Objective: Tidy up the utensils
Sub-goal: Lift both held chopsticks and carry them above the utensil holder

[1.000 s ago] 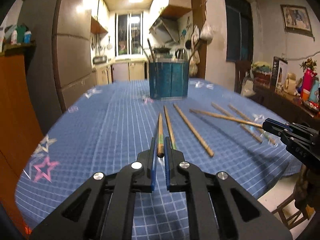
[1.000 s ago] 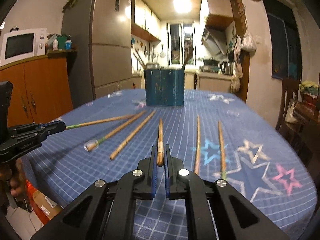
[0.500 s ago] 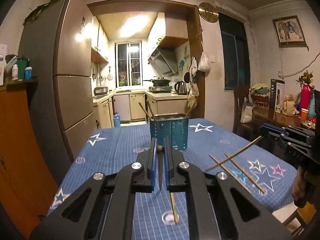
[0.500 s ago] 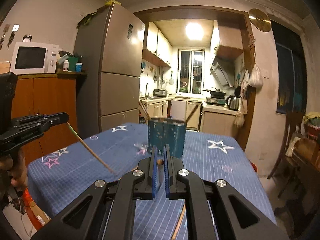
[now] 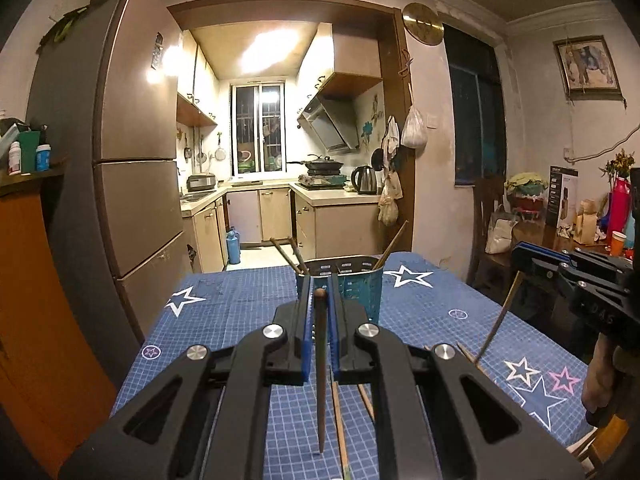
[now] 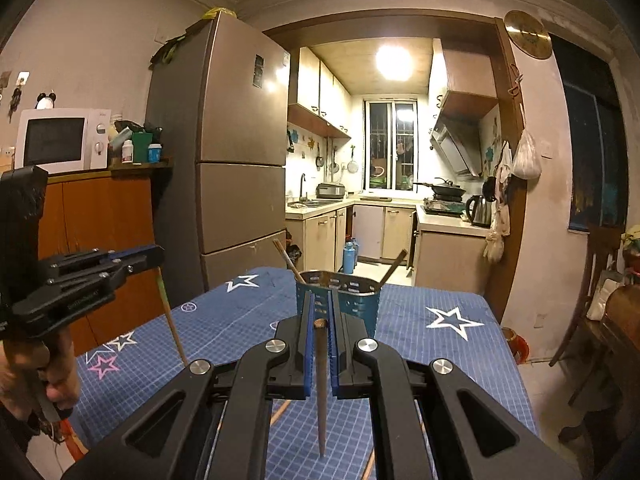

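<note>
Left wrist view, left hand-held gripper [image 5: 320, 312] clamping a chopstick [image 5: 320, 380] hanging point-down above the worktop [image 5: 224, 312], right hand-held gripper [image 6: 319, 324] likewise gripping a second chopstick [image 6: 321, 392], teal utensil holder [image 5: 362, 292] just beyond.

My right gripper [image 6: 320, 322] pinches a brown wooden chopstick [image 6: 321, 380] pointing down above the blue star-patterned tablecloth [image 6: 420, 344], near the teal perforated utensil holder [image 6: 352, 300].
</note>
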`<action>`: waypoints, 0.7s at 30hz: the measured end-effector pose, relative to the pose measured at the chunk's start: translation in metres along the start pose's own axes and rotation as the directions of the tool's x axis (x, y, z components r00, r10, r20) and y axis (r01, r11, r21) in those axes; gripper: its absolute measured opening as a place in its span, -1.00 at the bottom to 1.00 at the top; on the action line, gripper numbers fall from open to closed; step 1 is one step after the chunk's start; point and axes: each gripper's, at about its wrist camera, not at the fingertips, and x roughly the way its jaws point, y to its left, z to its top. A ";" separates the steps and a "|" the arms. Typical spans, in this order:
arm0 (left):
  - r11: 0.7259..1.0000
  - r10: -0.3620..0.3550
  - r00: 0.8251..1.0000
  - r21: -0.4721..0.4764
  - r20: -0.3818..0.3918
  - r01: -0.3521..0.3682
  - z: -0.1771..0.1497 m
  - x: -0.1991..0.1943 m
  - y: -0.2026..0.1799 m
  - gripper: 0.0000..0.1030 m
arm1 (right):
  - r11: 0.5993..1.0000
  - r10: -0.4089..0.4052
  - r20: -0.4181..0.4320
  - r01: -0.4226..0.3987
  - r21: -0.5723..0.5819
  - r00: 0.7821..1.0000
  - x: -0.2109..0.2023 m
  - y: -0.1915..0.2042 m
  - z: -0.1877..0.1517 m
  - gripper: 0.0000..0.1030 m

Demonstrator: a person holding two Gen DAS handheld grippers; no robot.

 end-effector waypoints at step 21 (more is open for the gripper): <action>0.999 -0.023 0.999 0.023 0.024 0.022 0.058 0.019 -0.007 -0.90 | 1.000 -0.016 0.067 0.015 0.010 0.998 0.027 -0.024 0.081 -0.86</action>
